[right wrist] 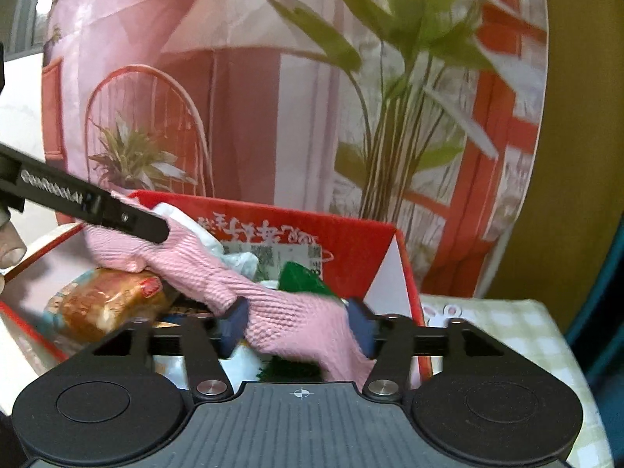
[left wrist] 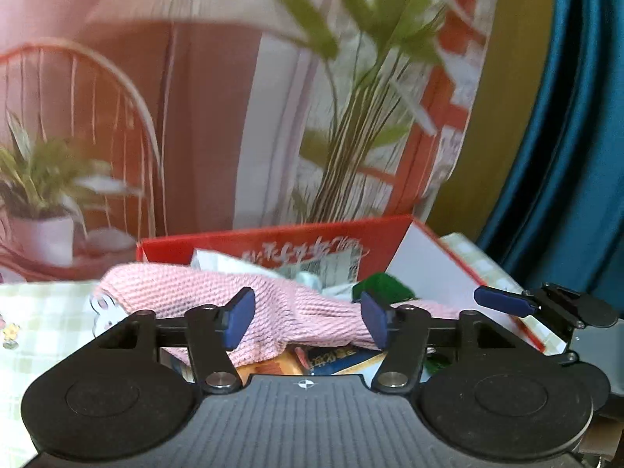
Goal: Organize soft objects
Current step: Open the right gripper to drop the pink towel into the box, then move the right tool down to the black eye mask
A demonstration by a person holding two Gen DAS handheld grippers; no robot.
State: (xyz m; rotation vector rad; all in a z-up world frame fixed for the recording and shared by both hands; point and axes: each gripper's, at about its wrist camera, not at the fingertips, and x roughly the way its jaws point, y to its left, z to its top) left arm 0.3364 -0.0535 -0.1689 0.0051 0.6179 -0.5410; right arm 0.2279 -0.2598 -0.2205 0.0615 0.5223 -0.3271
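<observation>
Left wrist view: the jaws of the left gripper (left wrist: pixel 308 321) stand apart, with the pink knit (left wrist: pixel 288 312) lying between them; neither blue pad visibly presses into it, so I read this as open around the cloth, not a grip. The knit is draped over the contents of the red box (left wrist: pixel 273 249), which sits on a checked cloth (left wrist: pixel 46 312). At the right edge a pad of the right gripper (left wrist: pixel 503 300) shows. Here the knit's long axis runs across the frame, left to right, sagging in the middle.

Right wrist view: the right gripper (right wrist: pixel 298 327) also has its jaws apart, the knit (right wrist: pixel 296 319) filling most of the gap. The pads sit close against it, yet I see no pinch, so I call it open. From here the knit runs up and leftward toward the left gripper (right wrist: pixel 148 226), over a wrapped snack (right wrist: pixel 105 304) and a green piece (right wrist: pixel 300 277).

Handling, as I judge it: light, limp, stretchy, not fragile. It will fold wherever unsupported, so taking hold near each end of the long axis should keep it spread. The loose weave may snag on the pads.
</observation>
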